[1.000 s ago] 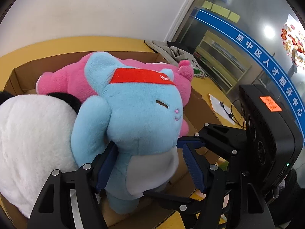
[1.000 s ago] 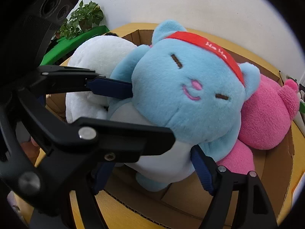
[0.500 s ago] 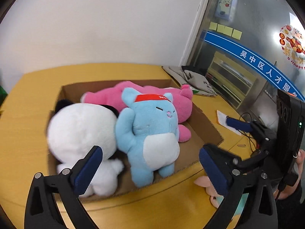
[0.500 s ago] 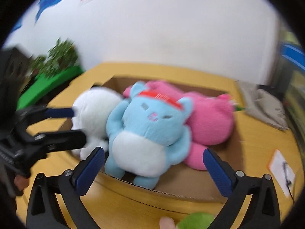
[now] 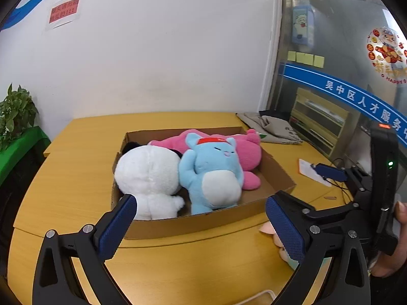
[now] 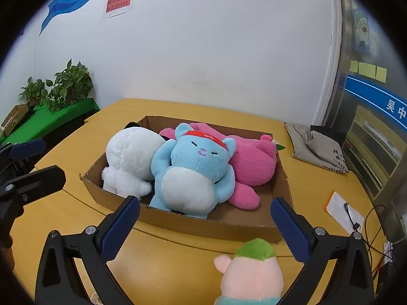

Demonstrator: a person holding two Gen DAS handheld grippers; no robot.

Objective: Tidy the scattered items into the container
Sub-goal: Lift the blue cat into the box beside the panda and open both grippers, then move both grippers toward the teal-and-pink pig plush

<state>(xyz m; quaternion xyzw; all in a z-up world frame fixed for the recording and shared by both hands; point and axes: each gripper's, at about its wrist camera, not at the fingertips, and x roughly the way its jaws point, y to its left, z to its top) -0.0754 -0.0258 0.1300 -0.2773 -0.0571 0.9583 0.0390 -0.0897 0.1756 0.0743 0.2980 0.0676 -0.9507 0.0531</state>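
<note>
Left wrist view: a yellow wooden table (image 5: 76, 178) stands against a white wall (image 5: 165, 50) bearing a red notice (image 5: 64, 10), its writing too small to read. The left gripper (image 5: 201, 225) is spread wide, holding nothing. Beyond it, the cardboard box (image 5: 203, 222) contains a white plush (image 5: 147, 172), a blue plush (image 5: 213, 172) and a pink plush (image 5: 244, 150). The right gripper (image 5: 302, 185) appears at right, likewise apart. A glass partition's blue band (image 5: 356, 99) reads "吴中区人才服务".

Right wrist view: only here is a pink-faced, green-capped plush (image 6: 251, 272) clearly visible, on the table just outside the box. The blue plush's red headband (image 6: 206, 137) reads "Ha Ha". Potted plants (image 6: 66, 86) stand at left.
</note>
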